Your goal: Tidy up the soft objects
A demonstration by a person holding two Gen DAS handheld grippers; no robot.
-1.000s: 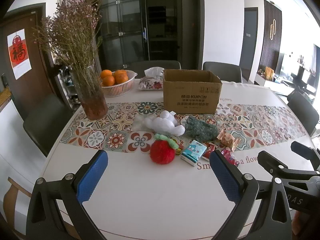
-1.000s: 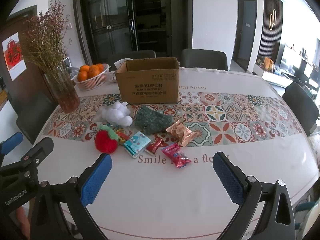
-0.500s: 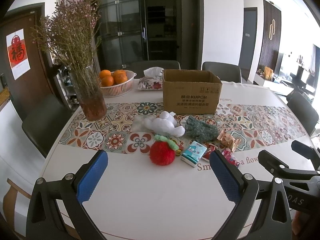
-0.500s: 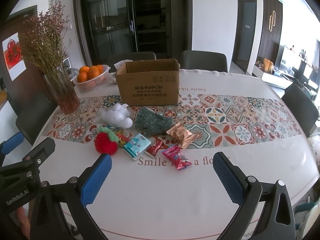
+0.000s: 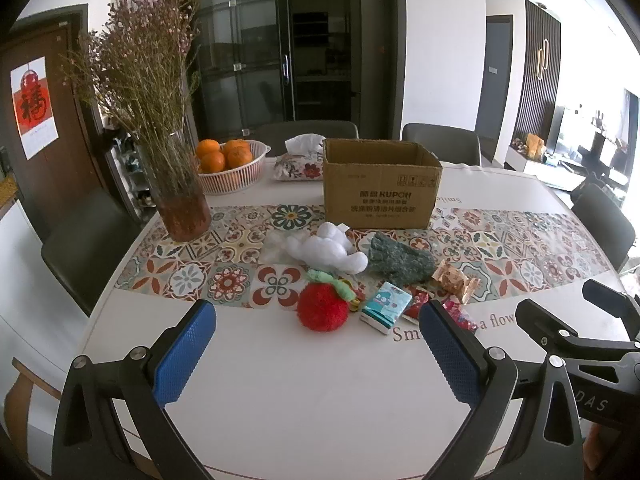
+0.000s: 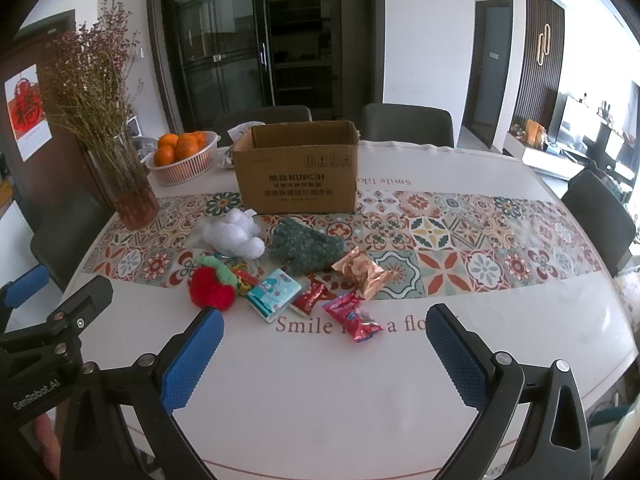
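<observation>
**Both tools wide apart, soft things ahead of them on the desk**

We hold the left tool (image 5: 318,346) above the near part of the desk (image 5: 320,400), its blue pads spread wide with nothing between them. The right tool (image 6: 320,346) hangs the same way just to its right, jaws fully apart and empty; its black frame shows at the right edge of the left wrist view.

Straight ahead of the left tool, just past its fingertips, lies the red plush ball (image 5: 322,307) with a green top. Beyond that, further from us, sits the white plush toy (image 5: 326,249), and touching its right side is the dark green fuzzy cloth (image 5: 400,261). From the right tool these three lie ahead and to the left: the red ball (image 6: 211,289) is just beyond its left fingertip.

Between the soft things and the right tool lies a scatter of packets: a small tissue pack (image 6: 273,294), a red snack wrapper (image 6: 310,299), a pink sweet packet (image 6: 352,317) and a gold foil packet (image 6: 360,272).

Behind the whole cluster, well beyond both tools, an open cardboard box (image 5: 380,186) stands upright on the patterned runner (image 5: 224,248). Far left of it we see a vase of dried flowers (image 5: 176,200) and a basket of oranges (image 5: 230,170).
</observation>
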